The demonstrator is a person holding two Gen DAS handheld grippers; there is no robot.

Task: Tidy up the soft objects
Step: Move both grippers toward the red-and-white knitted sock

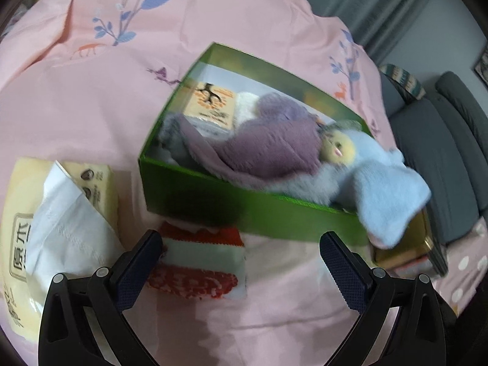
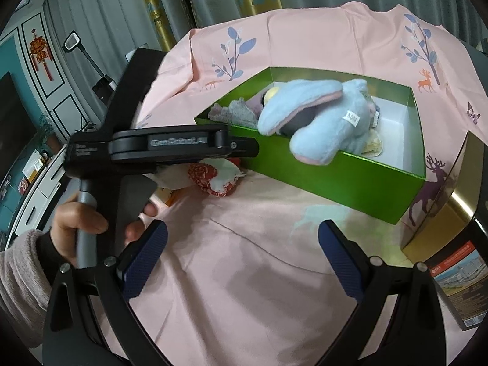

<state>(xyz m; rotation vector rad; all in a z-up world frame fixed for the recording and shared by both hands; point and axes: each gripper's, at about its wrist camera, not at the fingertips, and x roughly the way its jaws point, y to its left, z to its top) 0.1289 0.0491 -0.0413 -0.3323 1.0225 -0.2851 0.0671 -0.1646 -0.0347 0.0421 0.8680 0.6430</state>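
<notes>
A: Looking at L tongs – spread wide, nothing btwn the pads. Hovering low over pink sheet.

B: And the target?

A: Prob. the red/white/green sock. Lying flat on sheet, just beside near wall of green box, one end maybe tucked under box edge – too blurred to tell. Sits toward the L finger rather than centred in the gap; touching it or not, can't tell.

B: Long axis?

A: Runs roughly away from tongs toward box, so across the closing line. Suits a pinch, but needs a nudge leftward first to centre it.

B: R side?

A: R tongs likewise released, empty, over bare sheet. Sock well off to its L, half hidden behind L unit. So L clearly nearer – its job, judging by layout.

B: Box contents?

A: Blue plush draped over near rim, limb hanging outside. Purple knit and a tissue pack inside. Another tissue pack out on sheet, left of sock.

B: Risk?

A: Snagging loose tissue when closing. Also bumping hanging plush limb on the lift into box.
</notes>
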